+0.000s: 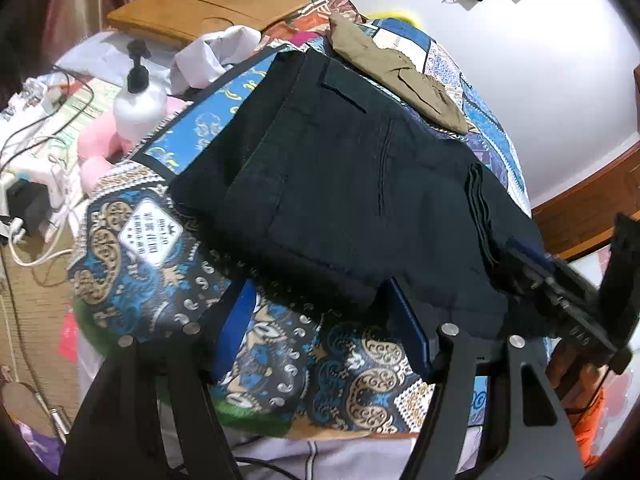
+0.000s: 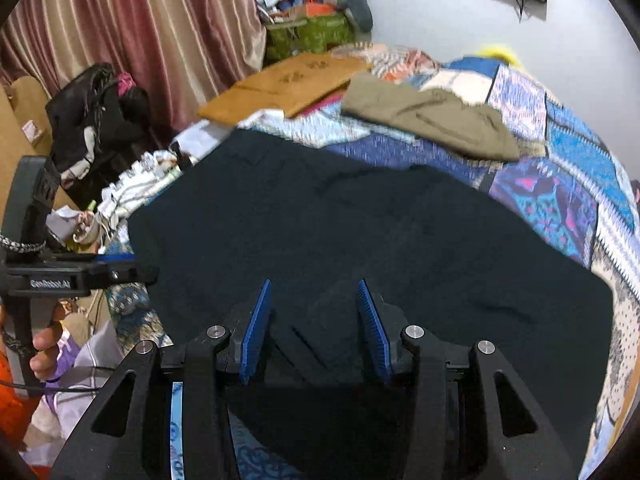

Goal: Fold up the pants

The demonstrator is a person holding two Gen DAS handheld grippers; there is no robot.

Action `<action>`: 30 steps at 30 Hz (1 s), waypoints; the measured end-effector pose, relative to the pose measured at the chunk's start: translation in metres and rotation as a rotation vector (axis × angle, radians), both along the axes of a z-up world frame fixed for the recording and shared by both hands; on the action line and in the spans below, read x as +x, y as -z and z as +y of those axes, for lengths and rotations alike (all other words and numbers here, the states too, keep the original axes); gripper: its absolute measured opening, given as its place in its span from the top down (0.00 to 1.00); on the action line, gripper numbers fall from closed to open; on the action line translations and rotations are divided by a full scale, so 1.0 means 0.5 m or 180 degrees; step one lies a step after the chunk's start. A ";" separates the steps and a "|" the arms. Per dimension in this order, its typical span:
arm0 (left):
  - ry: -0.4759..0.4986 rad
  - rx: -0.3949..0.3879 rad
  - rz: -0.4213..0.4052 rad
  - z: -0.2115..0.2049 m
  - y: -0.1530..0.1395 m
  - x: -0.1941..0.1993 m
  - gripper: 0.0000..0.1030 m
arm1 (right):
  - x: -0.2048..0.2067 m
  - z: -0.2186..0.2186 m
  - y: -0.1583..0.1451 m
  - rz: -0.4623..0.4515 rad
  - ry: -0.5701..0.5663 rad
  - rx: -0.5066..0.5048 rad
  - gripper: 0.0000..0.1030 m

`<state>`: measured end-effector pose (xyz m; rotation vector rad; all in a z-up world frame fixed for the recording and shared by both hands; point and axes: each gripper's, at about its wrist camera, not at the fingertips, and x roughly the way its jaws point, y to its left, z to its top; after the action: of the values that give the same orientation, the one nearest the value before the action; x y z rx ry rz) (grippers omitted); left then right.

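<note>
Dark navy pants (image 1: pixel 352 184) lie folded on the patterned bedspread (image 1: pixel 160 280), a back pocket facing up. My left gripper (image 1: pixel 320 332) is open at the pants' near edge, its blue pads (image 1: pixel 236 332) wide apart over the bedspread with only the hem beside the right pad. In the right wrist view the pants (image 2: pixel 360 232) fill the middle. My right gripper (image 2: pixel 316 328) has dark cloth bunched between its blue pads (image 2: pixel 256 328) and is shut on the pants. It also shows in the left wrist view as the right gripper (image 1: pixel 560 280) at the pants' right edge.
An olive garment (image 1: pixel 400 64) lies behind the pants, with a wooden board (image 1: pixel 208 4) further back. A white pump bottle (image 1: pixel 138 104), a pink plush (image 1: pixel 96 148) and cables crowd the bed's left side. A hand (image 2: pixel 44 348) holds the left gripper (image 2: pixel 60 276).
</note>
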<state>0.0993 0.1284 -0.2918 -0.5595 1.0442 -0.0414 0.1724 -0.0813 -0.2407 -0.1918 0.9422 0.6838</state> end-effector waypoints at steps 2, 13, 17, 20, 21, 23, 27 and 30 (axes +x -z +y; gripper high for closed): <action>-0.0005 -0.0029 -0.0007 0.001 0.002 0.008 0.35 | 0.000 -0.002 0.009 0.0037 -0.0019 -0.0013 0.60; -0.0173 -0.0053 -0.0098 0.014 0.021 0.060 0.36 | 0.000 0.003 0.017 0.0120 -0.0095 0.0009 0.57; -0.0179 0.0335 -0.0068 0.000 0.021 0.081 0.60 | -0.001 0.004 0.018 0.0136 -0.0104 0.0022 0.57; -0.0153 0.0465 -0.0140 -0.003 0.010 0.083 0.76 | -0.004 0.006 0.016 0.0121 -0.0110 -0.0002 0.57; -0.0130 0.0559 -0.0197 -0.008 -0.002 0.082 0.80 | -0.003 0.006 0.016 0.0122 -0.0109 0.0000 0.57; -0.0087 0.0726 -0.0295 -0.017 -0.023 0.084 0.82 | -0.002 0.003 0.014 0.0142 -0.0092 0.0026 0.57; 0.0016 0.1089 -0.0579 -0.046 -0.089 0.082 0.84 | -0.003 -0.016 -0.007 0.0138 -0.0007 0.0124 0.58; 0.0136 0.1343 -0.0827 -0.077 -0.146 0.081 0.85 | -0.011 -0.047 -0.034 0.0060 0.0098 0.0243 0.58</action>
<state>0.1397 0.0900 -0.2189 -0.1426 0.7804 0.0664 0.1668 -0.1047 -0.2236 -0.1033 0.9336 0.6929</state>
